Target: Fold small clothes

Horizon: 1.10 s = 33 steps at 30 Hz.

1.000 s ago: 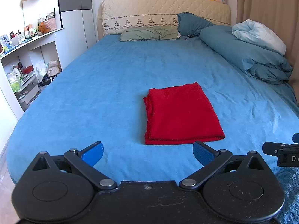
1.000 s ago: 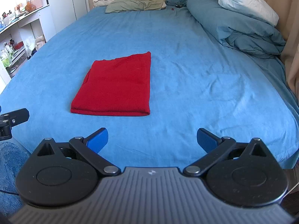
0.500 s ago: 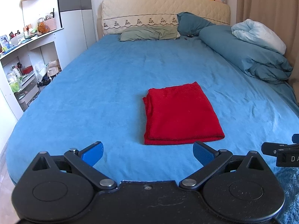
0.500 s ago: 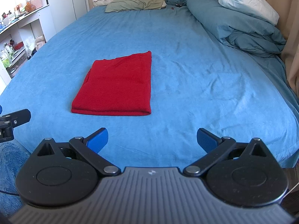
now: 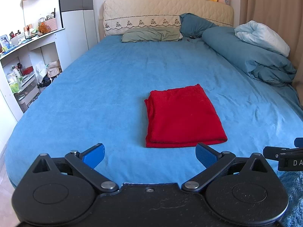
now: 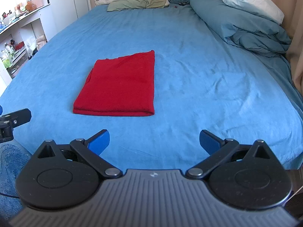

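A red garment [image 5: 181,115] lies folded into a neat rectangle on the blue bedsheet [image 5: 106,98]; it also shows in the right wrist view [image 6: 121,87]. My left gripper [image 5: 149,156] is open and empty, held near the foot of the bed, short of the garment's near edge. My right gripper [image 6: 154,141] is open and empty, to the right of the garment and nearer than it. Each gripper's tip shows at the edge of the other's view.
Rolled blue duvet [image 5: 255,60] with a pale pillow lies along the bed's right side. Pillows [image 5: 151,35] and a headboard with plush toys stand at the far end. White shelves [image 5: 22,66] with clutter stand left of the bed. A blue rug [image 6: 9,170] lies at the foot.
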Each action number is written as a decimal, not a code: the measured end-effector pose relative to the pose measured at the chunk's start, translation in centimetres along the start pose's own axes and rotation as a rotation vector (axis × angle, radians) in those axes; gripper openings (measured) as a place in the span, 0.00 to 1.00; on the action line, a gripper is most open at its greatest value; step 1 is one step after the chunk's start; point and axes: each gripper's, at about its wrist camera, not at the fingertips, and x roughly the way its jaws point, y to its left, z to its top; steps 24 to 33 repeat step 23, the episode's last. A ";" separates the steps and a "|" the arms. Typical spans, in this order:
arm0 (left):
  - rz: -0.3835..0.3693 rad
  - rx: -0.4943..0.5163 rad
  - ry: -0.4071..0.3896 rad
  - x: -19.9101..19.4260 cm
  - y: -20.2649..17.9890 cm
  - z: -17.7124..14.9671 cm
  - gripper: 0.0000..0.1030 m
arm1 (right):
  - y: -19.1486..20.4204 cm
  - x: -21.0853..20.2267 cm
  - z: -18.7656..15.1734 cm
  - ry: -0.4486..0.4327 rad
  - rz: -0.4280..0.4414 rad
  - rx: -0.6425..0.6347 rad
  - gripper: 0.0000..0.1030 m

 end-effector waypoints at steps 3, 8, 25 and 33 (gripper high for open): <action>0.002 0.003 0.003 0.1 -0.1 0.0 1.00 | 0.0 0.0 0.0 0.002 0.001 0.000 1.00; 0.008 0.011 -0.004 0.0 -0.2 0.0 1.00 | 0.1 0.0 0.0 0.001 0.000 0.000 1.00; -0.010 0.019 -0.034 -0.3 -0.2 -0.2 1.00 | -0.1 0.0 0.1 -0.002 0.001 0.001 1.00; -0.010 0.019 -0.034 -0.3 -0.2 -0.2 1.00 | -0.1 0.0 0.1 -0.002 0.001 0.001 1.00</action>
